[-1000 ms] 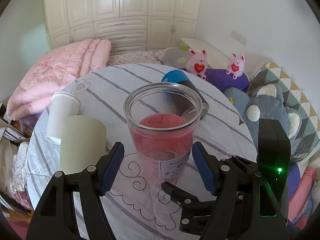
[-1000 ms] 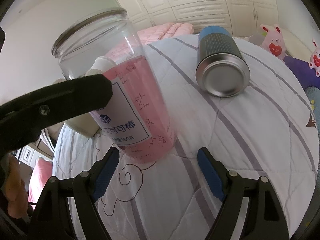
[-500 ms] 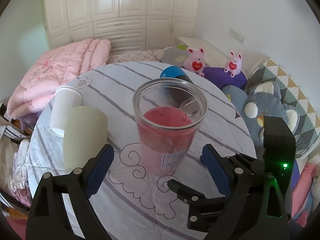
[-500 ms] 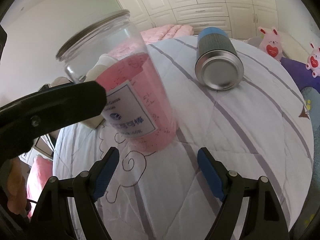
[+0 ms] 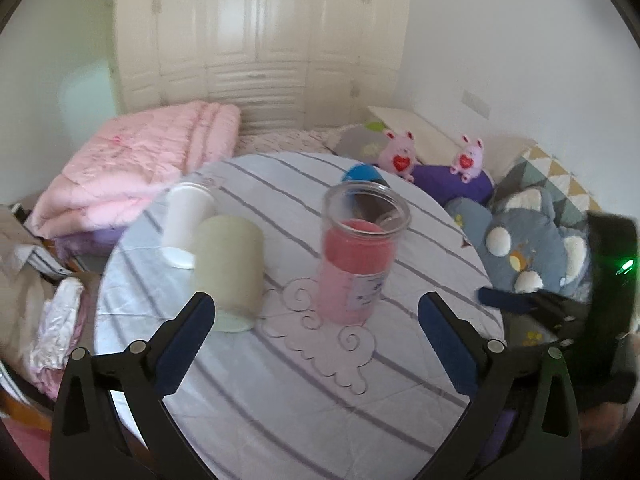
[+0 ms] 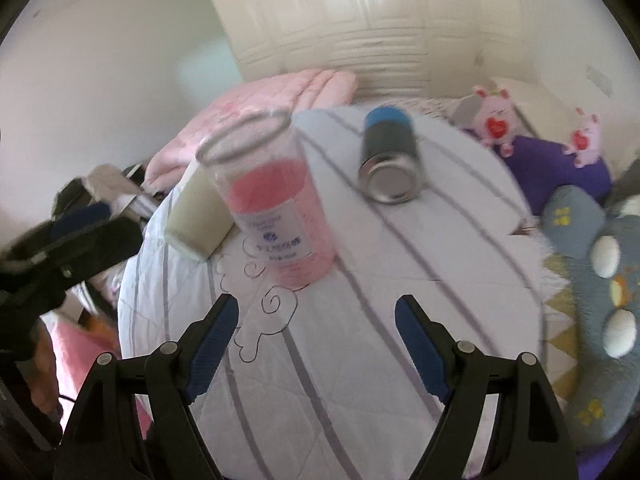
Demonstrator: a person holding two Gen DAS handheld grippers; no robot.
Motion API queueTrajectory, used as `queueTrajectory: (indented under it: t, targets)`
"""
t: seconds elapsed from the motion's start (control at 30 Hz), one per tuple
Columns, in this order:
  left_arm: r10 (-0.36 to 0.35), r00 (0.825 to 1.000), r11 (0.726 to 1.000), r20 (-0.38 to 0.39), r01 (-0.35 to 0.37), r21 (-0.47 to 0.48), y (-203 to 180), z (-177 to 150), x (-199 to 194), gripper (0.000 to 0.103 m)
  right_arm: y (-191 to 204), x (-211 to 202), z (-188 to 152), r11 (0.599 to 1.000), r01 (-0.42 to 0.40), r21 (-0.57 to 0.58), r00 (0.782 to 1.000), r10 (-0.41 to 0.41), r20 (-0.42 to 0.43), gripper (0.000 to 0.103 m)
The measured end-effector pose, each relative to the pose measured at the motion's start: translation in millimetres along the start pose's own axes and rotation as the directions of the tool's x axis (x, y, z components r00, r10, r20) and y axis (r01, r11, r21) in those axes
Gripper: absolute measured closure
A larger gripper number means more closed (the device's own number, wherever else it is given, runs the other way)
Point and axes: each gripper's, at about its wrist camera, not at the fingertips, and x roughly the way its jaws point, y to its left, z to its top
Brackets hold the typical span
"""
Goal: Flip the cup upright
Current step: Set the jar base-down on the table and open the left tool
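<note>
A clear plastic cup with pink contents and a white label (image 5: 358, 256) stands upright, mouth up, on the round striped table (image 5: 280, 380); it also shows in the right wrist view (image 6: 276, 208). My left gripper (image 5: 316, 344) is open and empty, well back from the cup. My right gripper (image 6: 316, 340) is open and empty, also back from the cup. The left gripper shows at the left edge of the right wrist view (image 6: 60, 248).
A cream cup (image 5: 230, 272) and a white paper cup (image 5: 184, 220) stand mouth down left of the clear cup. A steel flask with a blue end (image 6: 390, 160) lies on its side behind. Pink quilt (image 5: 132, 172) and plush toys (image 5: 528, 248) surround the table.
Both grippers have pulled back and up from the clear cup, which stays standing upright on the table. The left jaws have opened wider.
</note>
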Motion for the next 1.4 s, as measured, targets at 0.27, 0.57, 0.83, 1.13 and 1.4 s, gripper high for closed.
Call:
queueTrajectory:
  t: [0.27, 0.57, 0.83, 1.13, 1.4]
  targets:
    - [0.091, 0.985, 0.996, 0.149, -0.087, -0.031, 9, -4, -40, 0.000, 25, -54, 5, 0.983, 0.180, -0.024, 0.964, -0.172, 0.201, 0.020]
    - [0.107, 0.976, 0.994, 0.192, -0.104, -0.023, 8, -17, -60, 0.000, 57, -83, -7, 0.959, 0.279, -0.052, 0.885, -0.236, 0.401, 0.020]
    - [0.118, 0.974, 0.993, 0.192, -0.113, -0.033, 13, -22, -64, 0.000, 67, -80, -10, 0.949, 0.309, -0.061, 0.874, -0.258, 0.412, 0.020]
    - [0.125, 0.977, 0.992, 0.174, -0.121, -0.031, 14, -21, -60, 0.000, 71, -80, -12, 0.946, 0.317, -0.070, 0.878, -0.265, 0.399, 0.020]
    - [0.147, 0.976, 0.989, 0.163, -0.142, -0.038, 10, -11, -56, 0.000, 71, -80, -9, 0.948, 0.312, -0.070, 0.882, -0.261, 0.392, 0.020]
